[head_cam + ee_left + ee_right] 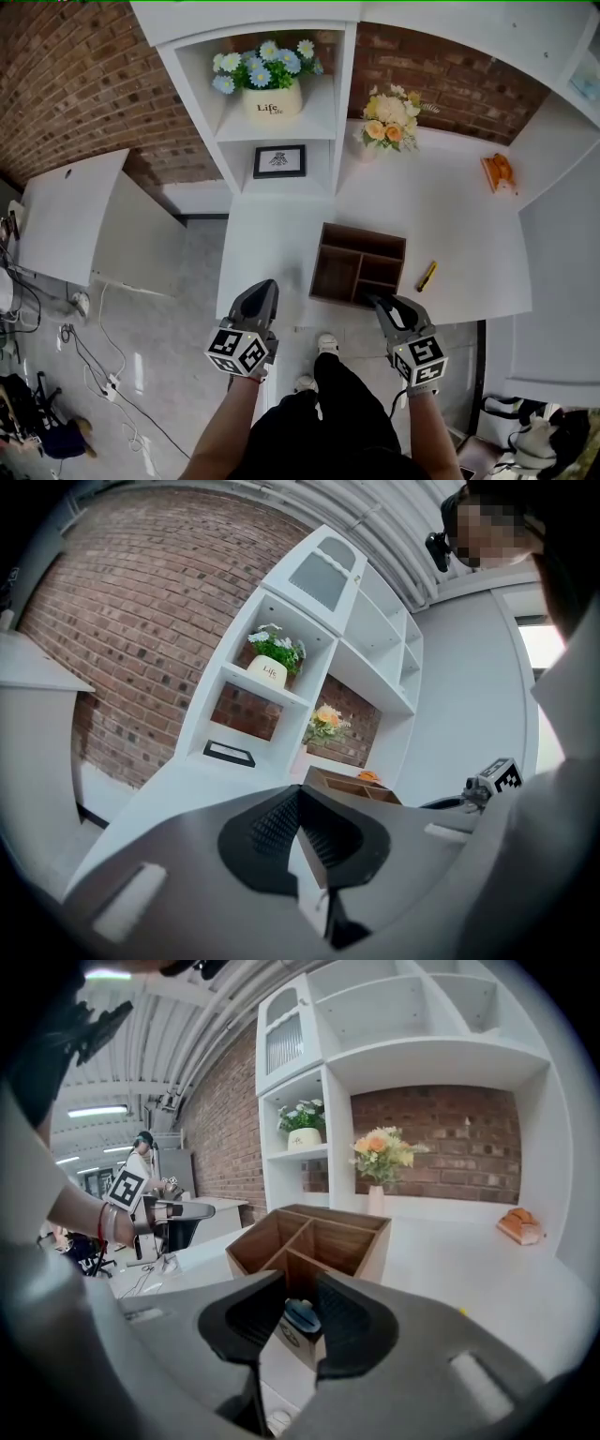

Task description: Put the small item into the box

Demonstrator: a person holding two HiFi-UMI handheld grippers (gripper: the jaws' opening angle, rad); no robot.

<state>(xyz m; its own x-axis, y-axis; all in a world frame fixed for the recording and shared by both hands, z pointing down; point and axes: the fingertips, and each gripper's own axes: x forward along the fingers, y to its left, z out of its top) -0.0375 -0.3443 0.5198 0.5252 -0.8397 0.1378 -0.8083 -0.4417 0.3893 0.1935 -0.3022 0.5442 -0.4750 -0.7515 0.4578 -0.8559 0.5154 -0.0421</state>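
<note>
Matt wooden box (366,234), rough brick wall (75,84), smooth white table (450,206), perhaps laminate

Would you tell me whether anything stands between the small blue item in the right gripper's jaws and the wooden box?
Nothing visible does. The small blue item in the right gripper is at the near edge of the wooden box, whose compartments are open on top.

Head view looks steeply down; gripper views sit low behind their fingers (267,825); all 3 share the wooden box (359,265).
</note>
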